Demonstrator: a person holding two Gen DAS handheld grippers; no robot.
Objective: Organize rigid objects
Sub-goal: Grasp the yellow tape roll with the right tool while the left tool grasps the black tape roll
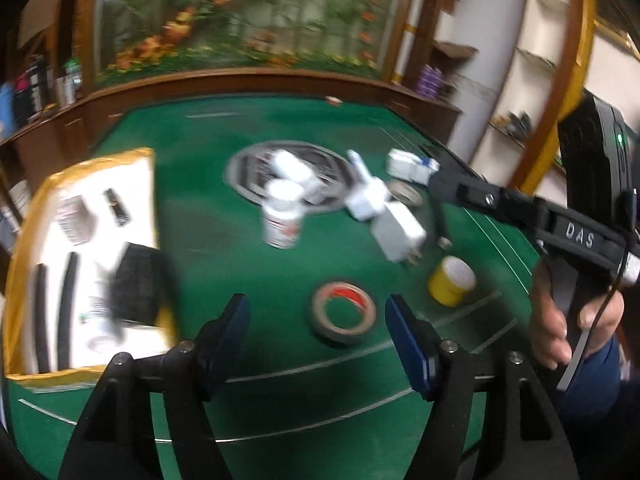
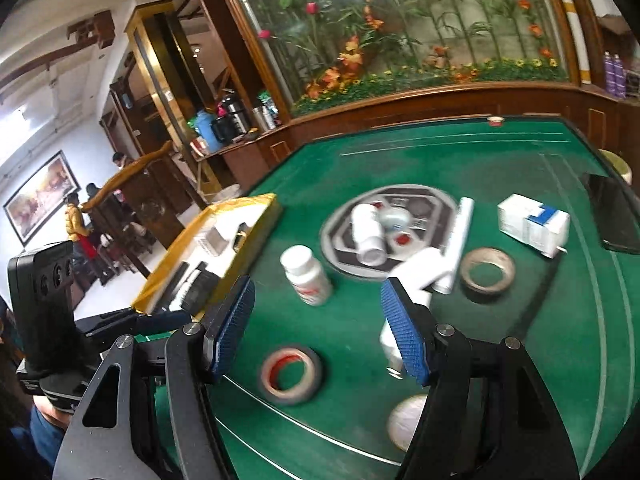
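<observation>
green table [image 1: 208, 216] still cluttered | yellow-edged tray [image 1: 24, 240] part filled | left gripper [image 1: 318, 344], right gripper [image 2: 318, 330] jaws wide, empty

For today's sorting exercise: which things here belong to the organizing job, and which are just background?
Job: tray; tape roll; white bottle; yellow jar; white plug adapter; blue-and-white box.

Background: flower display; flasks; framed picture.
</observation>
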